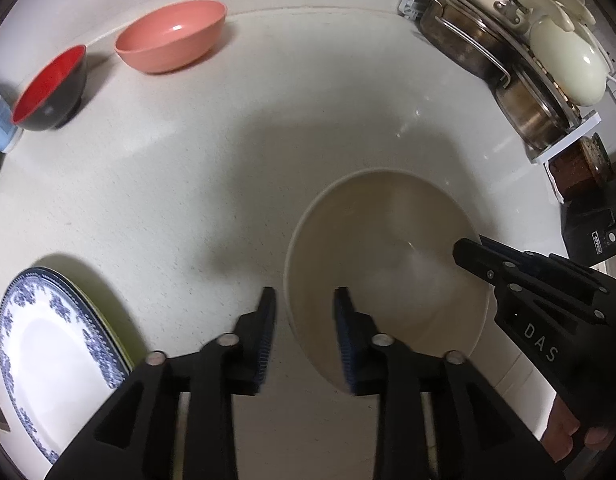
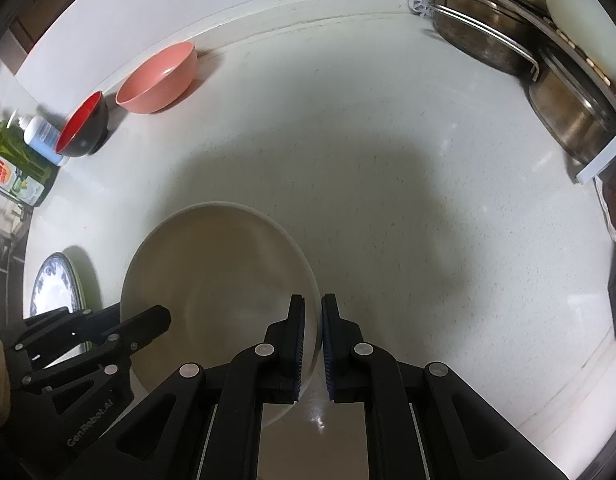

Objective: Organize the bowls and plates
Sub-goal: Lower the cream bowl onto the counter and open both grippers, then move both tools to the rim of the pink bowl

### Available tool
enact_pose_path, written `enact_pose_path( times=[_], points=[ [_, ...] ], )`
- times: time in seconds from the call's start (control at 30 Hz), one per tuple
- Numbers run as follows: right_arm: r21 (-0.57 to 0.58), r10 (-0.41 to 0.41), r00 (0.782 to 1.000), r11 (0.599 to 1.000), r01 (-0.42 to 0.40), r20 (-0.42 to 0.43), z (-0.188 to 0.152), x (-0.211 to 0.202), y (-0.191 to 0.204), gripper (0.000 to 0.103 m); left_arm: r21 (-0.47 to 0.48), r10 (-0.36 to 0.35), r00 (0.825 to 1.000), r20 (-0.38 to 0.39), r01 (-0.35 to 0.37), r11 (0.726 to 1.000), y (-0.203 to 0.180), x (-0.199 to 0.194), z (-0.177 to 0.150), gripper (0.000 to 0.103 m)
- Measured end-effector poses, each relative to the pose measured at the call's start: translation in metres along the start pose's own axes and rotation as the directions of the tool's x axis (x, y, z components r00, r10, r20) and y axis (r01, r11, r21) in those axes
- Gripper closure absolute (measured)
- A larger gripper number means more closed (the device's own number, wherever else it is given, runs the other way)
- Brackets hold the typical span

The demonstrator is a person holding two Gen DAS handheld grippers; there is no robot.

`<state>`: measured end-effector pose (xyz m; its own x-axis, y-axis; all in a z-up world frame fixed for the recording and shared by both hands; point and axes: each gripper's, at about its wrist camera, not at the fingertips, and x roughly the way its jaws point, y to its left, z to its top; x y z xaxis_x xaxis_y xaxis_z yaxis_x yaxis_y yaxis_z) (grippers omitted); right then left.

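Note:
A large cream bowl (image 1: 387, 248) (image 2: 216, 264) sits on the white counter (image 1: 188, 184). My left gripper (image 1: 306, 300) is open, its two fingers straddling the bowl's left rim without pressing it. My right gripper (image 2: 312, 304) is shut on the bowl's right rim, one pad inside and one outside. At the back left stand a pink bowl (image 1: 172, 36) (image 2: 158, 80) and a black bowl with a red inside (image 1: 52, 84) (image 2: 84, 128). A blue-and-white plate (image 1: 48, 356) (image 2: 52, 288) lies at the near left on a yellow-green plate.
A white rack (image 1: 563, 140) holding metal pots (image 2: 487, 40) and a cream lid fills the back right corner. A green dish-soap bottle (image 2: 16, 164) and a pale blue bottle (image 2: 40, 136) stand at the far left. The wall runs behind the bowls.

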<state>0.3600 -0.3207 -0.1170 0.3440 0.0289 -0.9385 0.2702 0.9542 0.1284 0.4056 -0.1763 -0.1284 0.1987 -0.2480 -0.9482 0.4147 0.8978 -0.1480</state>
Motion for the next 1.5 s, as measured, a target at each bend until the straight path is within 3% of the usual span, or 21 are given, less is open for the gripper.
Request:
enact_pose_path(
  times=[0.07,0.13,0.17,0.33,0.67,0.87,1.07,1.5],
  points=[
    [-0.004,-0.011,1.0,1.0,0.011,0.008,0.001,-0.002,0.001,0.091,0.0,0.001,1.0,0.016,-0.001,1.0,0.002,-0.004,0.001,0.063],
    [-0.009,-0.022,1.0,1.0,0.022,0.011,0.0,-0.005,0.001,0.076,-0.002,0.008,0.999,0.037,-0.008,1.0,0.004,-0.009,0.003,0.058],
    [-0.007,-0.025,1.0,1.0,0.025,0.018,0.0,-0.007,0.001,0.074,-0.006,0.012,0.999,0.048,-0.012,1.0,0.006,-0.012,0.004,0.053],
    [0.002,-0.03,0.998,1.0,0.03,0.054,0.002,-0.022,0.004,0.072,-0.006,0.025,0.994,0.111,-0.024,1.0,0.016,-0.03,0.01,0.042],
    [-0.025,-0.03,0.989,0.999,0.034,0.145,0.012,-0.052,0.028,0.051,-0.005,0.081,0.967,0.24,-0.083,0.997,0.04,-0.074,0.031,0.025],
    [-0.031,-0.014,0.982,0.999,0.02,0.186,0.027,-0.063,0.045,0.05,-0.004,0.079,0.959,0.273,-0.081,0.997,0.059,-0.091,0.043,0.024],
    [-0.03,0.018,0.978,0.999,-0.012,0.207,0.042,-0.069,0.059,0.05,0.014,0.113,0.944,0.31,-0.123,0.992,0.076,-0.106,0.06,0.023],
    [-0.09,0.003,0.965,0.996,0.021,0.262,0.096,-0.08,0.098,0.05,0.039,0.182,0.92,0.347,-0.208,0.977,0.11,-0.126,0.106,0.023]
  ],
)
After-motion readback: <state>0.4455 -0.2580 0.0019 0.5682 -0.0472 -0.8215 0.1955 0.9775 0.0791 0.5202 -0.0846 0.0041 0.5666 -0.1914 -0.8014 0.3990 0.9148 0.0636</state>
